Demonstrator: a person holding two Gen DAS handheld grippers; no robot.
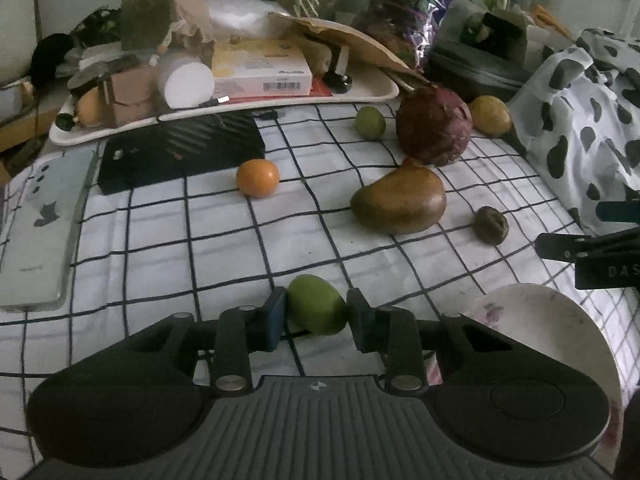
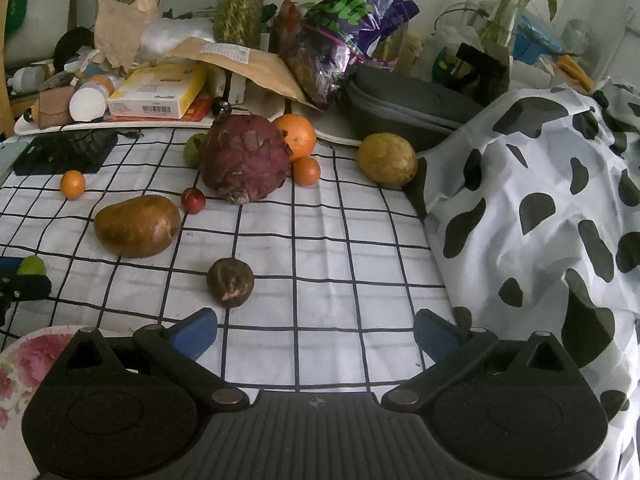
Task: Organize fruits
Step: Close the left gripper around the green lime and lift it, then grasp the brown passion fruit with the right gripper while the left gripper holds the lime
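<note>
My left gripper (image 1: 317,316) is shut on a small green fruit (image 1: 316,304) just above the checked cloth; the fruit also shows in the right wrist view (image 2: 31,266). A white plate (image 1: 560,320) lies to its right, floral rim in the right wrist view (image 2: 24,356). My right gripper (image 2: 316,334) is open and empty, just behind a dark brown fruit (image 2: 231,282). On the cloth lie a brown mango (image 2: 137,225), a dragon fruit (image 2: 245,158), a small red fruit (image 2: 193,200), a large orange (image 2: 295,133), a small orange (image 2: 307,171), another small orange (image 2: 72,184), a yellow-green fruit (image 2: 387,158) and a green lime (image 1: 370,122).
A cluttered white tray (image 1: 224,108) with boxes stands at the back. A black box (image 1: 180,152) and a phone (image 1: 40,232) lie at the left. A cow-print cloth (image 2: 540,220) is heaped at the right, with a dark case (image 2: 404,108) behind it.
</note>
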